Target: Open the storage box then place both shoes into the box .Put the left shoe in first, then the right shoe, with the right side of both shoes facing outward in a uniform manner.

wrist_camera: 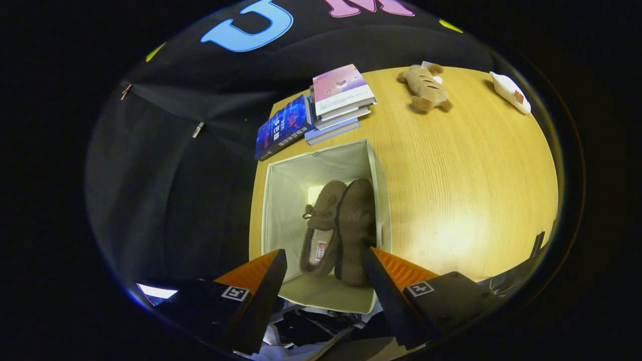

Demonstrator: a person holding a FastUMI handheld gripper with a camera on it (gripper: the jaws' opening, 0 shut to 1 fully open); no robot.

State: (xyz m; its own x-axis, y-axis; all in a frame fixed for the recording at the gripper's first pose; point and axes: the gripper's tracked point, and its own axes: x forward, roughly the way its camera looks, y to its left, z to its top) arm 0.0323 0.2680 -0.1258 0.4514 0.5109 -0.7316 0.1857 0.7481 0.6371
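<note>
An open white fabric storage box (pixel 281 200) stands on the wooden table near its left edge. Inside it lie two brown slippers side by side. One slipper (pixel 321 225) shows its opening and bow. The other slipper (pixel 357 225) lies against it on the right, its sole side showing. My gripper (pixel 326 258) hovers above the near end of the box, open, with both fingers spread wide and the heels of the slippers between them, untouched.
Beyond the box a stack of books (pixel 338 103) and a blue book (pixel 283 128) lie at the table's far left corner. A plush toy (pixel 425 87) and a white packet (pixel 510 92) rest at the far edge. The wooden table (pixel 461 185) stretches right.
</note>
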